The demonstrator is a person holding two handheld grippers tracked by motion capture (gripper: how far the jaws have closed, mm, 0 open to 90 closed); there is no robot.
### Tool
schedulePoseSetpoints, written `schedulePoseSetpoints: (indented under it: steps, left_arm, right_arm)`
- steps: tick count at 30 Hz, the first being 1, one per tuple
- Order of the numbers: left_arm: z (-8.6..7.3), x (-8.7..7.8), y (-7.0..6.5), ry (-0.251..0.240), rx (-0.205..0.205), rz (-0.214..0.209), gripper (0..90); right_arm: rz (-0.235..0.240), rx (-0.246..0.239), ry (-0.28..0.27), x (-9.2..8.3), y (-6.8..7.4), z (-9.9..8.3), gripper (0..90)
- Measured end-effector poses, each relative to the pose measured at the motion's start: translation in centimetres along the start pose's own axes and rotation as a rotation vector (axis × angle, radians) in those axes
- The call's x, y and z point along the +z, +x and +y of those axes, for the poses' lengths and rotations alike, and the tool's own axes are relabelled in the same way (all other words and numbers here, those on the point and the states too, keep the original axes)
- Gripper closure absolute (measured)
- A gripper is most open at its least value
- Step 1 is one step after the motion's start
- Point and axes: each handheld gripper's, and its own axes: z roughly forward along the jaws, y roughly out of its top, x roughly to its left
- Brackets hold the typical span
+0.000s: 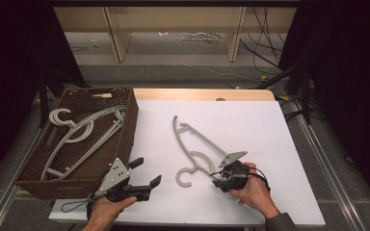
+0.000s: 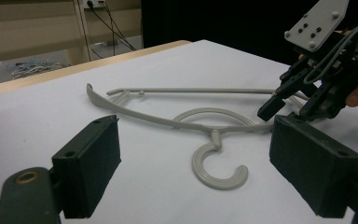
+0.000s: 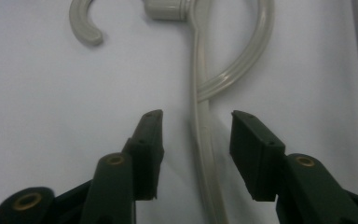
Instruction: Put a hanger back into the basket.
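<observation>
1. Right gripper view shows my right gripper (image 3: pixel 196 128) with its jaws apart, one either side of the grey plastic hanger (image 3: pixel 203 154); its arm runs between the pads, which I judge are not yet pressing on it.
2. The hanger lies flat on the white sheet (image 1: pixel 250 120), right of the wicker basket (image 1: pixel 130 125), its hook (image 1: pixel 185 177) pointing toward me.
3. I expect it to be light and stiff, with a smooth, slightly slippery moulded surface; it may pivot if pinched far from its middle.
4. The ribbed arm just below the hook's neck looks like the best hold: narrow enough for the pads and close to the balance point.
5. My left gripper (image 2: pixel 193 154) hangs released over the near table edge, jaws wide with nothing between them, looking toward the hook.
6. The sheet is flat and matte, so the hanger sits low and the pads must reach right down to it.
7. More hangers (image 1: pixel 77 127) lie in the basket; behind the table are dim wooden shelving and loose floor cables.
</observation>
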Motion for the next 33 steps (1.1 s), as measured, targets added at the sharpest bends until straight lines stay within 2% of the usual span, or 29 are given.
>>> schedulePoseSetpoints:
  steps: [4,11,14,20,22,23,27,28,30,31,33]
  left_arm:
    - [0.0,0.1,0.1,-0.003,-0.003,-0.002,16.3]
    - [-0.1,0.1,0.1,0.014,0.003,0.005,16.4]
    - [-0.1,0.1,0.1,0.014,0.004,0.0,16.5]
    - [-0.1,0.2,0.0,0.019,0.003,0.001,16.6]
    - [-0.2,0.3,0.0,0.028,-0.001,0.005,16.7]
    - [-0.1,0.3,0.0,0.033,0.011,0.001,16.7]
    - [-0.2,0.3,-0.1,0.034,-0.008,0.005,16.7]
    - [-0.1,0.3,0.1,0.033,0.014,0.002,16.7]
    - [-0.1,0.3,0.1,0.034,0.013,0.002,16.7]
    - [-0.1,0.4,0.0,0.034,-0.004,0.004,16.7]
    - [-0.1,0.4,0.1,0.034,0.01,0.001,16.7]
  right_arm:
    - [0.002,-0.036,0.058,0.4,-0.1,0.7,59.5]
    - [0.015,-0.01,0.141,0.6,-0.5,1.8,67.1]
    - [0.01,-0.037,0.156,0.8,-0.5,2.1,67.6]
    - [0.004,-0.058,0.194,0.9,-0.3,2.6,68.6]
    - [0.004,-0.056,0.203,1.0,-0.3,2.8,69.2]
    - [0.003,-0.059,0.204,1.0,-0.3,2.8,69.5]
    - [0.004,-0.048,0.223,1.1,-0.4,3.1,70.8]
    - [0.002,-0.043,0.223,1.1,-0.4,3.2,70.9]
    - [-0.006,-0.036,0.221,1.1,-0.3,3.2,71.2]
    - [-0.007,-0.033,0.221,1.1,-0.3,3.2,71.4]
    - [-0.01,-0.034,0.218,1.1,-0.2,3.2,71.9]
